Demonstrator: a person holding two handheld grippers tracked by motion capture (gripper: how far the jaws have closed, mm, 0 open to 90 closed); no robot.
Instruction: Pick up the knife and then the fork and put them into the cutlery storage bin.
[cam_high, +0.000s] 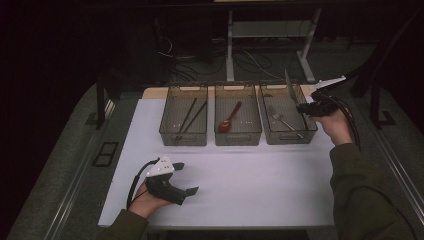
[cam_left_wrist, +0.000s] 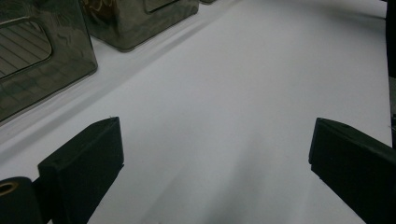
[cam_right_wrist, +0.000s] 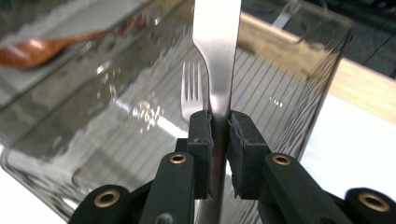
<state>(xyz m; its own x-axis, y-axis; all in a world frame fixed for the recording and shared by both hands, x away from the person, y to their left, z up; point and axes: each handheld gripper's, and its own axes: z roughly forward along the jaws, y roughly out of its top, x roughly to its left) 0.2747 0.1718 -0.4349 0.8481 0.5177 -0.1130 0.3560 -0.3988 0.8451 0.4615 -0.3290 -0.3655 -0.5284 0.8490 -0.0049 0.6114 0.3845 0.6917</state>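
Knife (cam_right_wrist: 217, 51) up in the right claw (cam_right_wrist: 220, 135), blade standing tall above the rightmost bin (cam_high: 288, 135), pads squeezed together on the flat steel of it. From the right gripper view the grip sits low on the metal, where the blade narrows toward the handle, and the rest of the blade rises straight up past the pads. Below and behind it a fork (cam_right_wrist: 191, 86) lies on the ribbed floor of that same bin, tines plain to see.

Now, how will this thing behave? Stiff, thin, polished steel, so no flex at all, but slick against those pads, and with so much length above the grip it could pivot if the squeeze eases. A hold nearer the middle would likely balance better. It looks light enough; the edge itself is hard to make out from here, possibly a dull table knife.

Over on the other side, the left claw (cam_high: 185, 178) rests near the front of the white tabletop (cam_high: 260, 185), jaws standing wide apart with nothing between them. Middle bin holds a reddish spoon (cam_high: 229, 120), left bin a pair of chopsticks (cam_high: 191, 114)
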